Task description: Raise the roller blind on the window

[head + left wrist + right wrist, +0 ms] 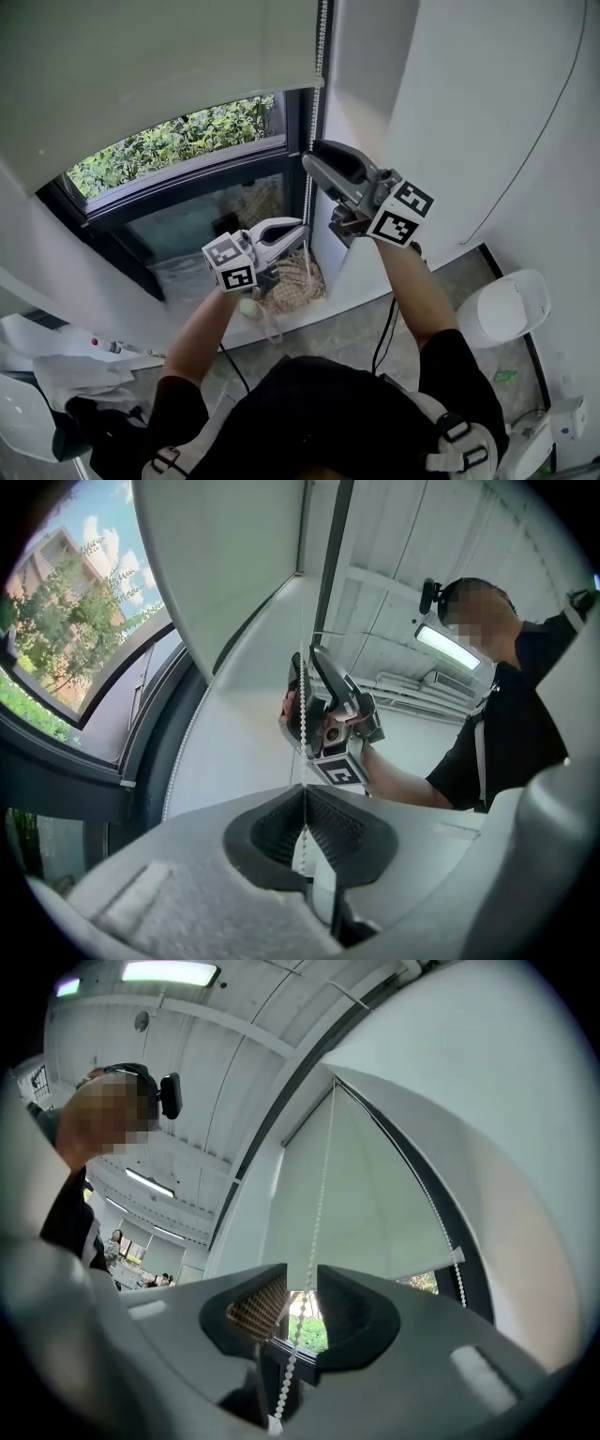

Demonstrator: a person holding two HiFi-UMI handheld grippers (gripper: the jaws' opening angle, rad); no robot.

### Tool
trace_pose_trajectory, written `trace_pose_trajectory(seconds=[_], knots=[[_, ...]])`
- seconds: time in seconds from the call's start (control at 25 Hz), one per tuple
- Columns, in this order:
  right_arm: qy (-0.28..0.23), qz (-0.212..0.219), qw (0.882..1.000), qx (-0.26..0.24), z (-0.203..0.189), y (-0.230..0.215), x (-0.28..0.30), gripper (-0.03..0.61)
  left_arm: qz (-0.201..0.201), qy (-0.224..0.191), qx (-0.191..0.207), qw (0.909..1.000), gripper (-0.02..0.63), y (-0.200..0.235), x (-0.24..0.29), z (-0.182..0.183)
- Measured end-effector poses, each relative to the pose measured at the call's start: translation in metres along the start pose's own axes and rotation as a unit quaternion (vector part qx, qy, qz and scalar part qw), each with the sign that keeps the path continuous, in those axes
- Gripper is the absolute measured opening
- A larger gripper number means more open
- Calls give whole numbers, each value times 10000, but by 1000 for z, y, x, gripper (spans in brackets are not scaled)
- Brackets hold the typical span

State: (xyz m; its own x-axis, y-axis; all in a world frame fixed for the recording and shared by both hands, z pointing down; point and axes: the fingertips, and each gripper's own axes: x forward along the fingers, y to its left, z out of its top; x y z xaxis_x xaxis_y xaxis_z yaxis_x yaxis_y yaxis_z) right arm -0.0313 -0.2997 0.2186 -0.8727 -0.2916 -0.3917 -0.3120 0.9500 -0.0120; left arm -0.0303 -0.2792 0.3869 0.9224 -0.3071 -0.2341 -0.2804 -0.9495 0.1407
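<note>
The pale roller blind (141, 66) covers the upper part of the window (187, 150), its bottom edge above the green view outside. A white bead chain (323, 56) hangs down the window's right side. My left gripper (300, 230) is shut on the chain low down; in the left gripper view its pads (281, 827) meet on the beads (302, 682). My right gripper (312, 156) is higher on the same strand, jaws apart. In the right gripper view the chain (323, 1147) runs through its gap (302, 1283) without being pressed. A second strand (427, 1194) hangs along the blind (366, 1194).
A white wall (469, 112) stands close on the right. On the sill below lies a woven straw object (295, 277). A white rounded bin (502, 314) and a black cable (384, 342) are on the floor at right, with white clutter (66, 375) at left.
</note>
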Motion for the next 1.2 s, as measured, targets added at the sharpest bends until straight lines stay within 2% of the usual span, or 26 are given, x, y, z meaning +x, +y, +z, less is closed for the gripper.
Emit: trace_pose_trajectory(seconds=[0.08, 0.2, 0.32, 0.56, 0.68, 0.8, 0.88, 0.92, 1.04, 1.12, 1.2], knots=[[-13, 36, 10000, 37, 1, 1, 4, 101, 35, 17, -40, 10000, 8, -2, -1, 1], [24, -38, 9999, -166, 0, 1, 6, 42, 58, 27, -86, 9999, 6, -3, -2, -1], [11, -148, 9995, -289, 0, 0, 2, 17, 102, 25, -149, 9998, 5, -3, -2, -1], [-45, -239, 9992, -313, -7, -1, -7, 8, 136, 68, -216, 9997, 5, 1, 1, -11], [230, -396, 9986, -276, -42, -2, -21, 8, 280, 350, -381, 9983, 5, 7, -4, -52], [781, -458, 9959, -22, -110, 4, -47, 6, 415, 1170, -634, 9902, 6, 4, -18, -126], [1104, -503, 9925, 169, -152, 7, -68, 6, 512, 1711, -573, 9822, 6, -1, -30, -171], [1173, -559, 9912, 249, -165, 6, -76, 6, 590, 1818, -541, 9801, 6, -3, -36, -184], [1226, -670, 9898, 284, -172, -1, -85, 6, 739, 1703, -582, 9809, 25, 0, -47, -185], [1354, -614, 9888, 102, -170, -2, -85, 6, 756, 1649, -483, 9822, 91, 5, -50, -172], [1412, -610, 9881, 29, -170, -3, -85, 6, 843, 1554, -288, 9838, 102, 11, -52, -152]])
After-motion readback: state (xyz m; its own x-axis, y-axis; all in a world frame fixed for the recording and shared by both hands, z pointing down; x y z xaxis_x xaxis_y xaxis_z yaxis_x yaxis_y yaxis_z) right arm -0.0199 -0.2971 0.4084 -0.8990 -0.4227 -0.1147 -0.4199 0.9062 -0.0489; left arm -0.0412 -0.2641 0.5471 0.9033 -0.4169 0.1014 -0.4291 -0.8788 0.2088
